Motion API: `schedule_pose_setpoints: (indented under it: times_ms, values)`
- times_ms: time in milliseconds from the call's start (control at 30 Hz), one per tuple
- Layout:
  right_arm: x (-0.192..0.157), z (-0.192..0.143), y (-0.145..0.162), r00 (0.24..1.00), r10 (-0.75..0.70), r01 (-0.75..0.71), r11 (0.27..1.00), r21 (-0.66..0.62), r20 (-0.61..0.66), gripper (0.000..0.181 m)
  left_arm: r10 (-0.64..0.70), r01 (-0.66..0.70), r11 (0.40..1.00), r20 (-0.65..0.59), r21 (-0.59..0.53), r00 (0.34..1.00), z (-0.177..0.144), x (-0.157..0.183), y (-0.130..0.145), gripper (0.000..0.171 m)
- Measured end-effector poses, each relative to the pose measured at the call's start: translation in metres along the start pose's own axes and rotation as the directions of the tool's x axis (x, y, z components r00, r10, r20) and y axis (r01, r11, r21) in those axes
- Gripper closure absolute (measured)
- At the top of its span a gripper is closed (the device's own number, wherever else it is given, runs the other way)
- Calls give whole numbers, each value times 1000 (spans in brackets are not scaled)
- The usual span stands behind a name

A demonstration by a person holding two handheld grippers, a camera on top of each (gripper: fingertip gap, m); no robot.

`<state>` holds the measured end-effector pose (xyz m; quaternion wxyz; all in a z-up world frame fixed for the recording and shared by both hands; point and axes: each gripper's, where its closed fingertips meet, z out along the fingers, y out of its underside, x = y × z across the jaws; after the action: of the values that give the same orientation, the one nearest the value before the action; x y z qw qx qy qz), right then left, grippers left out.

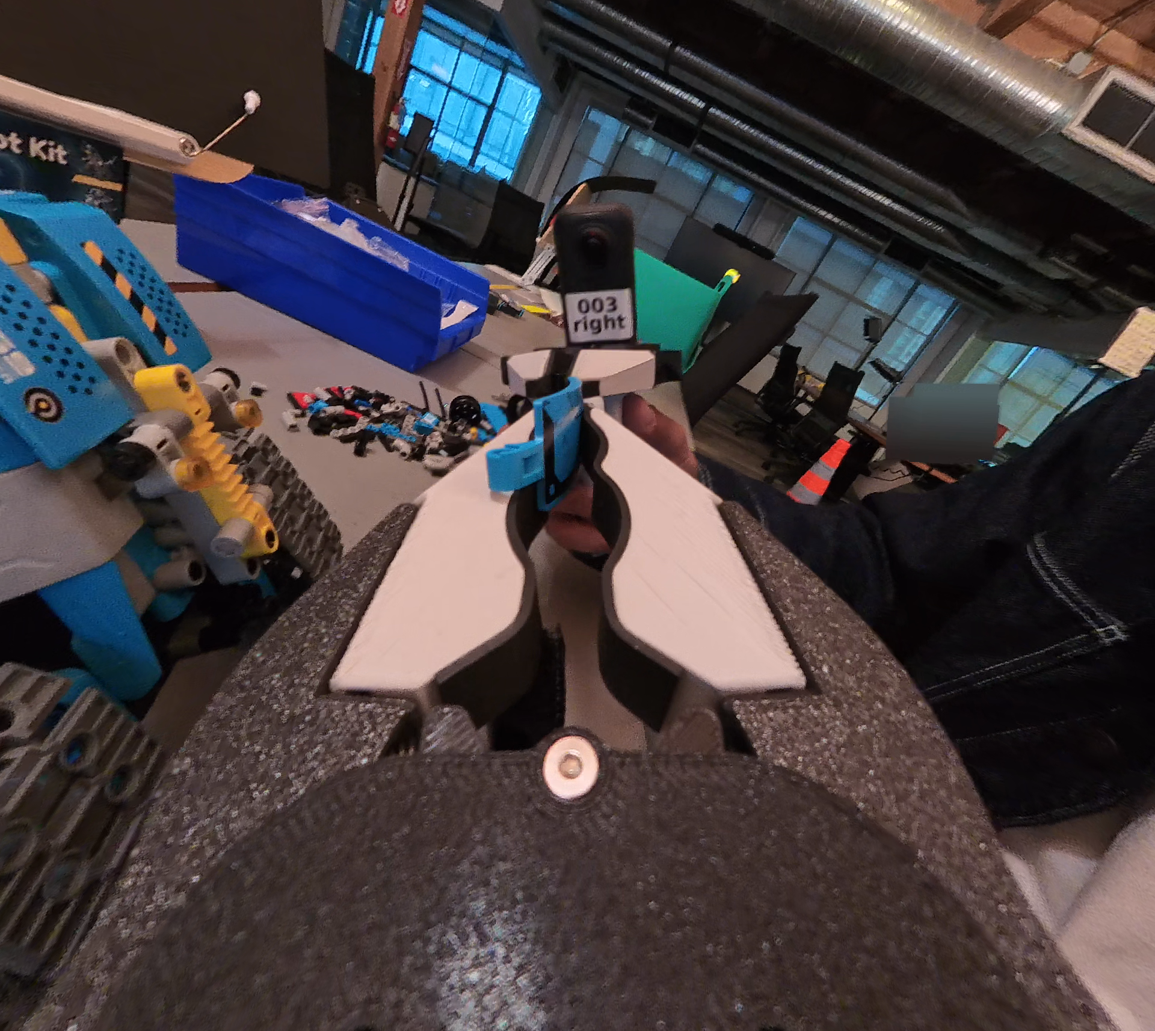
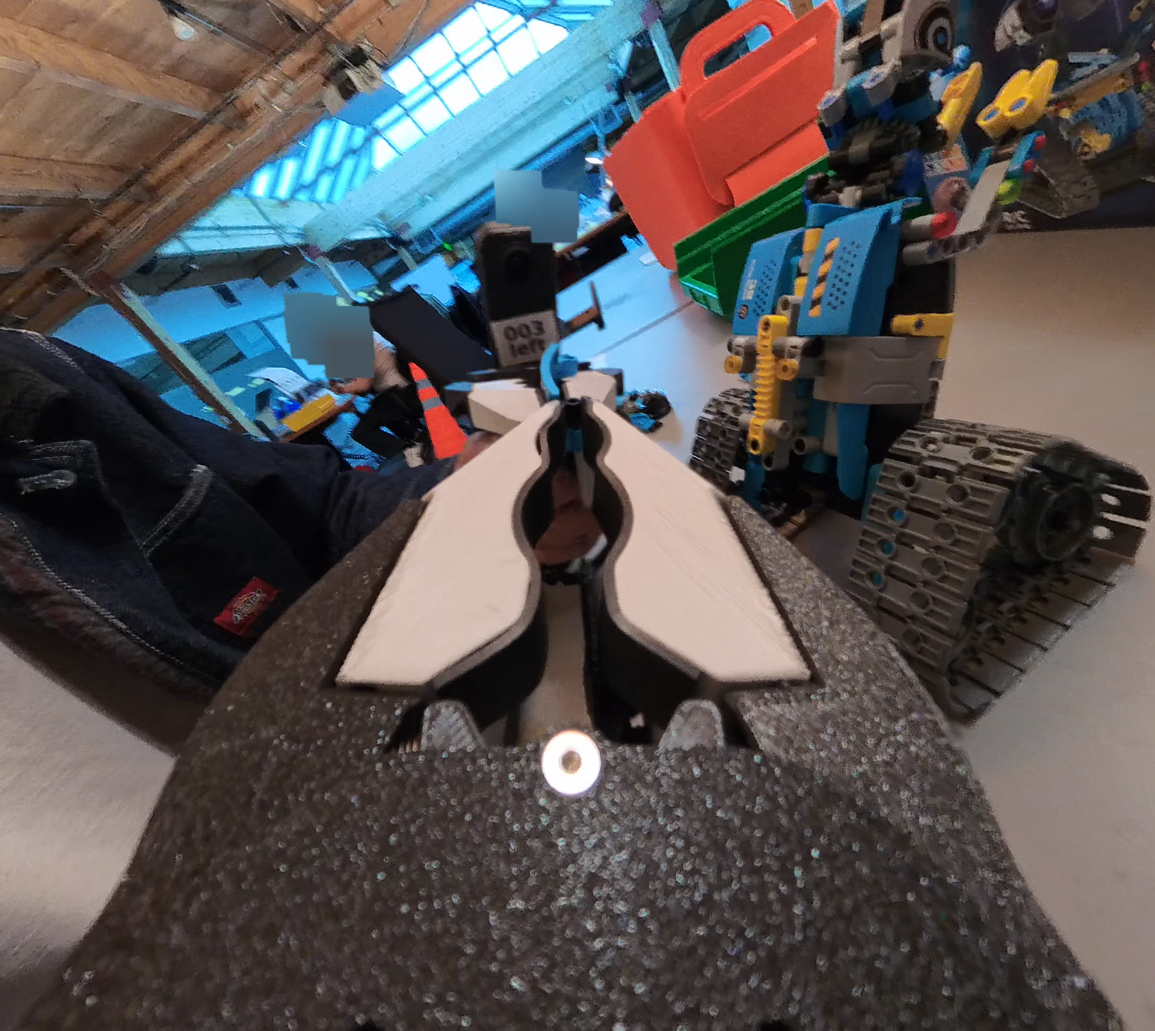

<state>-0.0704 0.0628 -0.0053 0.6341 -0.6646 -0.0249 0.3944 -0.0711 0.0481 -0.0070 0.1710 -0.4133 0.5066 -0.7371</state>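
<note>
1. I am looking along the left gripper (image 1: 565,438), whose white fingers (image 1: 462,551) are closing on a small blue plastic piece (image 1: 540,448) at their tips, in the centre of the left wrist frame.
2. The blue plastic piece is curved, carries a black stripe, and is sticking out to the left of the fingertips.
3. Just beyond it the right gripper (image 1: 578,370) is facing me, fingertips meeting mine at the piece, with a hand (image 1: 650,432) and a dark denim sleeve (image 1: 937,563) running off to the right.
4. In the right wrist view I am seeing the right gripper (image 2: 572,407) with its fingers (image 2: 675,551) drawn nearly together, only a narrow slot between the tips, and the blue plastic piece (image 2: 553,373) sitting at those tips.
5. Both grippers appear to be pinching the same piece in the air above the counter (image 1: 312,351).
6. A blue and yellow tracked toy robot (image 2: 875,313) is standing on the counter at the right of the right wrist frame, near but apart from the fingers.
7. A heap of loose small parts (image 1: 387,426) is lying on the counter at centre left of the left wrist frame, with a blue bin (image 1: 325,270) behind it.
8. An orange folded carrier (image 2: 731,126) is resting on a green tray (image 2: 737,257) in the upper right of the right wrist frame.
</note>
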Motion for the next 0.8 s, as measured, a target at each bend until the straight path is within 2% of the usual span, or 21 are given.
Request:
schedule_pose_setpoints:
  times_ms: [67,167,200,233,267,300,333,367,400,467,500,533,567,600,633,700,733,800]
  values:
    - [8,0,4,999,-9,8,1000,-13,-51,181,2,-1,1000,46,-31,999,0,-7,6,167]
    - [15,-1,1,993,116,-114,991,66,-33,181,26,-22,999,83,-46,996,0,-12,8,168]
    - [16,-9,-18,990,138,-133,973,190,-13,180,53,-41,993,100,-113,994,1,-14,20,169]
    - [21,-36,-53,982,185,-188,909,371,43,181,103,-71,969,124,-238,987,2,-18,45,169]
    - [36,-70,-78,975,219,-208,836,507,39,180,145,-99,946,131,-308,981,5,-16,63,169]
    - [44,-96,-91,974,224,-197,797,571,22,180,151,-118,949,94,-291,984,8,-4,63,169]
    - [41,-108,-95,980,196,-169,808,564,12,181,149,-132,961,53,-245,987,10,6,55,169]
    - [36,-111,-92,987,160,-129,854,504,-18,180,150,-137,966,43,-219,988,10,8,49,169]
    - [41,-115,-87,986,117,-54,898,436,-120,179,141,-128,969,51,-212,989,9,5,46,168]
    - [70,-140,-77,916,36,67,968,243,-398,180,107,-94,967,41,-237,993,8,3,52,168]
    - [96,-161,-58,831,10,42,996,82,-556,179,115,-99,962,49,-255,992,8,2,55,167]
    - [126,-196,-35,678,-50,-7,997,-74,-734,178,148,-126,956,64,-266,987,7,0,56,167]
    - [148,-237,-13,497,-124,-80,979,-187,-859,179,183,-157,948,71,-277,981,7,-1,56,167]
    - [154,-263,2,399,-161,-151,959,-238,-903,179,208,-179,941,74,-287,975,8,-1,57,167]
    - [153,-274,12,366,-165,-197,948,-249,-916,179,220,-187,935,79,-300,972,9,-3,59,166]
    - [152,-289,25,304,-188,-226,938,-262,-934,179,240,-191,922,109,-337,965,10,-9,65,166]
    - [151,-290,26,299,-207,-200,941,-274,-931,178,257,-200,916,124,-349,958,10,-13,66,166]
    - [148,-293,10,269,-220,-128,957,-261,-938,170,320,-246,900,162,-360,934,8,-19,64,166]
